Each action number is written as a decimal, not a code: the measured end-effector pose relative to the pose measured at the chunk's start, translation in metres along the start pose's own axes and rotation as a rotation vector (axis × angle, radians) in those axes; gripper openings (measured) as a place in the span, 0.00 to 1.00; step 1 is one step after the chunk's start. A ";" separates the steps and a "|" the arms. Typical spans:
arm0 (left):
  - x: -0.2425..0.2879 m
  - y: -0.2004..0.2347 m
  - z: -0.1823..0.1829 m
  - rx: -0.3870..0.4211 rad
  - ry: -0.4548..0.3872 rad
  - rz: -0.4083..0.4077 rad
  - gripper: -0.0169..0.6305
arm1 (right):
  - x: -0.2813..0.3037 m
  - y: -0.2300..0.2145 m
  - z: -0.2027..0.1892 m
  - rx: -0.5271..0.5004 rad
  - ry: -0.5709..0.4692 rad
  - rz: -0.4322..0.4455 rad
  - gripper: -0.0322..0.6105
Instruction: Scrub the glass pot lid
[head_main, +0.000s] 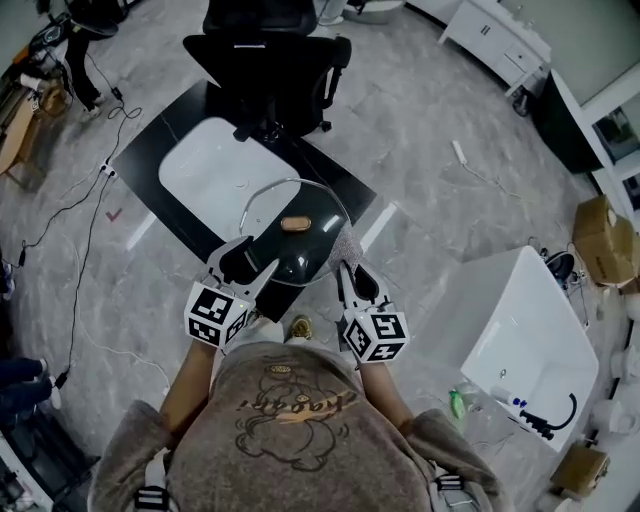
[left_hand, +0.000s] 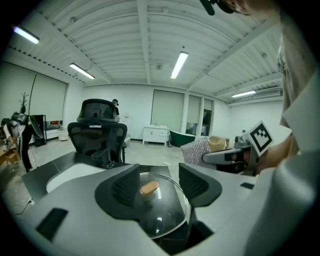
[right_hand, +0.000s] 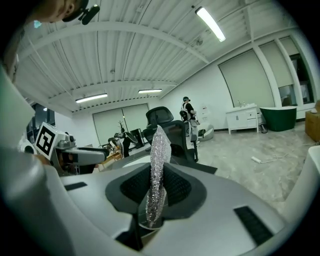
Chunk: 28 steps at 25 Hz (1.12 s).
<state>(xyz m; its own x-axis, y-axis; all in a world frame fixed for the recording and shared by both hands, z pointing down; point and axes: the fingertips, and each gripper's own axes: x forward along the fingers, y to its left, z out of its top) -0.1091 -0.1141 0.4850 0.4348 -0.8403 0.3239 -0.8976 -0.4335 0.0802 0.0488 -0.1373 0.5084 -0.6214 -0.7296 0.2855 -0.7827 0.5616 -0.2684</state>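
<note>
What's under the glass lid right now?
Through the round clear glass pot lid mostly the black tabletop shows. The open left gripper covers the lid's near rim, so I cannot tell whether the lid rests on the table.

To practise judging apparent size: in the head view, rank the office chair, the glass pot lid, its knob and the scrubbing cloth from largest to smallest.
1. office chair
2. glass pot lid
3. scrubbing cloth
4. knob, only slightly smaller than the cloth
</note>
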 end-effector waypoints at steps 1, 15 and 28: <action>0.006 0.002 -0.002 0.017 0.016 -0.017 0.43 | 0.001 -0.001 0.001 0.003 -0.004 -0.011 0.17; 0.130 0.021 -0.088 0.366 0.257 -0.298 0.43 | -0.010 -0.014 0.000 0.049 -0.025 -0.194 0.17; 0.185 0.015 -0.138 0.428 0.403 -0.460 0.37 | -0.034 -0.040 -0.010 0.107 -0.025 -0.334 0.17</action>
<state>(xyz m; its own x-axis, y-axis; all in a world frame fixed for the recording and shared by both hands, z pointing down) -0.0521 -0.2310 0.6767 0.6251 -0.3950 0.6732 -0.4892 -0.8703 -0.0565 0.1009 -0.1304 0.5188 -0.3294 -0.8762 0.3519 -0.9337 0.2471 -0.2590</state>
